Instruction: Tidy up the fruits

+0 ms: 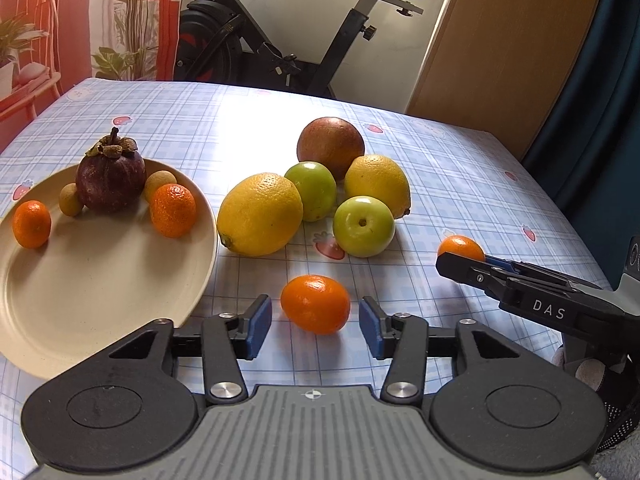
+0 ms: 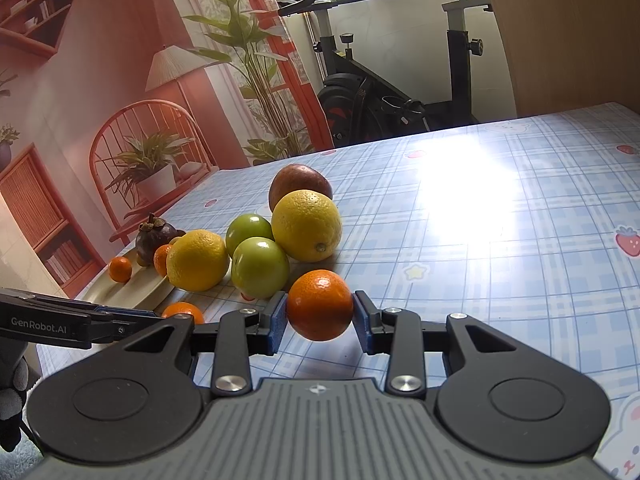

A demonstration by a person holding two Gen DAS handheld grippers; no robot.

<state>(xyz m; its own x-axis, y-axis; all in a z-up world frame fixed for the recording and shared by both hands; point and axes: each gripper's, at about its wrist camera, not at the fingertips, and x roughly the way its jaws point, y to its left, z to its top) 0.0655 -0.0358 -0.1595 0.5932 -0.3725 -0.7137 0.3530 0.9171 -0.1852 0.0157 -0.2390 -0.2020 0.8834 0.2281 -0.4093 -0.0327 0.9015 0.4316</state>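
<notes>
Fruits (image 1: 260,214) lie on the counter (image 1: 440,168); right tool (image 2: 320,306), marked "DAS", clamps a tangerine (image 2: 320,304); left tool (image 1: 316,320), marked "GenRobot.AI", gapes apart

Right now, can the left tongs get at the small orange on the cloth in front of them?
Probably yes. The left tongs stand open with the small orange between the pads, not touching. Nothing blocks it; the plate sits off to the side.

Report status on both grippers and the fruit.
Left gripper open, small orange between pads, untouched. Right gripper shut on second small orange. Plate beside left gripper, path clear.
</notes>
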